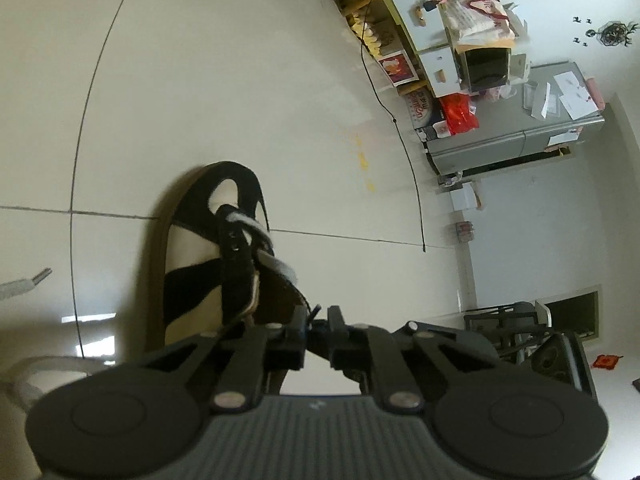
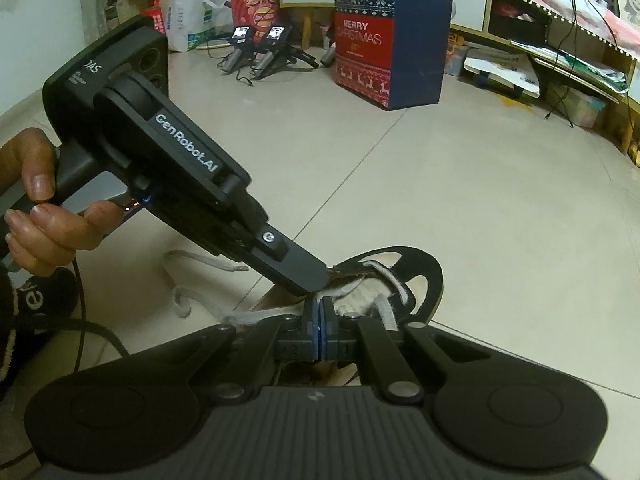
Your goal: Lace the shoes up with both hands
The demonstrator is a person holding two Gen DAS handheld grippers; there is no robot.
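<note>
Right wrist view: my hand-held grippers at a black-and-cream shoe (image 2: 416,276) on the floor.
My right hand-held gripper (image 2: 320,320) is pressed together, seemingly pinching the grey lace (image 2: 256,316); my left hand-held gripper (image 1: 318,316) is nearly together, its tip at the shoe's opening.

left wrist: close above the shoe (image 1: 212,248), looking down heel to toe, floor filling upper left | right wrist: close over same shoe (image 2: 384,280), facing the room's shelves | shared: shoe, tiled floor (image 2: 480,200)

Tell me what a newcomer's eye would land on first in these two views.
The black-and-cream shoe on the pale tiled floor, its grey lace only partly threaded. In the right wrist view, the left gripper slants down onto it, and a blue Merry Christmas box stands behind.
</note>
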